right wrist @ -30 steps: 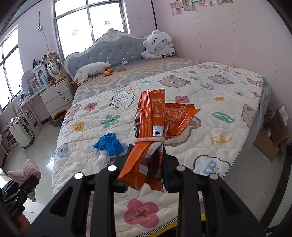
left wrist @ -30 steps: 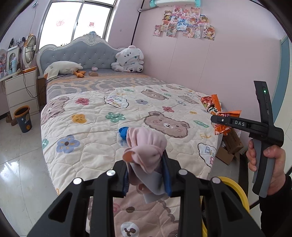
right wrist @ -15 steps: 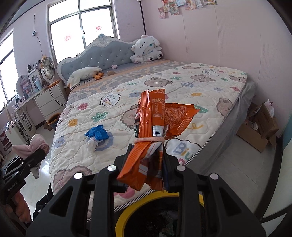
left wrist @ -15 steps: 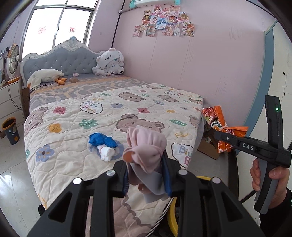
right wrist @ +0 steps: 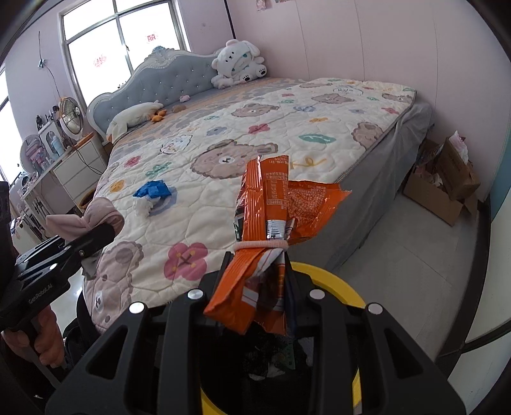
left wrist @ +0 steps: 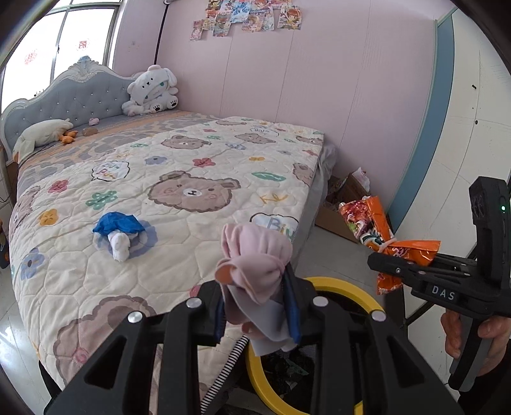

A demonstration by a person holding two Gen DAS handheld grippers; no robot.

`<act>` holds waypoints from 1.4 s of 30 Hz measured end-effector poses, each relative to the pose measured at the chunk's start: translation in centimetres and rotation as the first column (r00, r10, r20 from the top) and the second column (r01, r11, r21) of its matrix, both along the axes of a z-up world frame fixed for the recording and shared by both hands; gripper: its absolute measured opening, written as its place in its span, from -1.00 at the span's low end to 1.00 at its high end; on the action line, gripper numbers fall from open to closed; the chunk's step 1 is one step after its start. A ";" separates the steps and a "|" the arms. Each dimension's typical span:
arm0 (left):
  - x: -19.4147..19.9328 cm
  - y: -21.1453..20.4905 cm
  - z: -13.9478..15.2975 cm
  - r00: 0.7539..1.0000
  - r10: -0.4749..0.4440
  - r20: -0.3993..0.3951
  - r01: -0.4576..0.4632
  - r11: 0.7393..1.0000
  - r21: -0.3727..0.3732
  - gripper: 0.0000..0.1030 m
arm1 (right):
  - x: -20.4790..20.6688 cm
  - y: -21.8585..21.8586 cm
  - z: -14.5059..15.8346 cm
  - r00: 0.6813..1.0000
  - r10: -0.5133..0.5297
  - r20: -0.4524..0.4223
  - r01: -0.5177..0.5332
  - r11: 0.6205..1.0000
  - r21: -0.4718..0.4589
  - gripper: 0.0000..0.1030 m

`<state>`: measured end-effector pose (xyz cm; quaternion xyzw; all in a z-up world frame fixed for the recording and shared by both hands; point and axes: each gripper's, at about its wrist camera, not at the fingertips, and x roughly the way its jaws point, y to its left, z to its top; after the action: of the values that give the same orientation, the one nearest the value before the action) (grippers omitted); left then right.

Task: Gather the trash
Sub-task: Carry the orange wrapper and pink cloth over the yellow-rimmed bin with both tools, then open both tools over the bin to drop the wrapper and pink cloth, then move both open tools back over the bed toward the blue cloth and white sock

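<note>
Crowding the quilt point(left wrist: 179, 255): blue-white wad point(left wrist: 118, 231), possibly cloth.

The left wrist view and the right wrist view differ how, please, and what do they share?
Only the left wrist view shows the posters on the wall. Only the right wrist view shows the fan and white drawers. Both show the bed, blue bundle, yellow bin, pink cloth in the left gripper and orange wrappers in the right gripper.
</note>
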<state>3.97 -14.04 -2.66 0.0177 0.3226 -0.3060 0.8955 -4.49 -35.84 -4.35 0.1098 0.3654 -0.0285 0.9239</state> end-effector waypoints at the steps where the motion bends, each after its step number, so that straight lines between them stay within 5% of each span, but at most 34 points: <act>1: 0.0 -0.5 -0.4 1.000 -0.010 -0.016 0.010 1.000 0.006 -0.46 | -0.3 -0.2 -0.5 1.000 -0.002 -0.007 0.002 1.000 0.008 -0.48; 19: 0.1 -5.7 -6.5 0.971 -0.108 -0.211 0.124 0.990 0.064 -0.45 | -2.2 -2.9 -5.5 0.997 0.000 -0.074 0.008 0.994 0.109 -0.43; 26: -0.1 -6.1 -6.7 0.966 -0.123 -0.227 0.139 0.989 0.057 -0.42 | -2.6 -3.5 -6.1 0.996 -0.007 -0.085 0.018 0.993 0.118 -0.40; 31: -0.1 -5.7 -6.2 0.971 -0.117 -0.209 0.129 0.991 0.046 -0.18 | -2.8 -4.0 -5.7 0.997 -0.023 -0.077 0.032 0.992 0.118 -0.12; 39: 0.8 -3.9 -4.4 0.991 -0.048 -0.126 0.053 0.998 0.035 0.59 | -3.7 -5.3 -4.1 0.997 -0.082 -0.007 0.082 0.989 0.125 0.14; 42: 1.8 -3.0 -4.1 0.993 -0.020 -0.117 0.024 0.999 0.032 0.66 | -3.6 -5.3 -3.6 0.997 -0.073 0.028 0.069 0.988 0.137 0.24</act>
<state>5.73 -17.08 -6.77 0.0182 0.3794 -0.3108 0.8713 -8.07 -41.11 -7.95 0.1860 0.3471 -0.0346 0.9185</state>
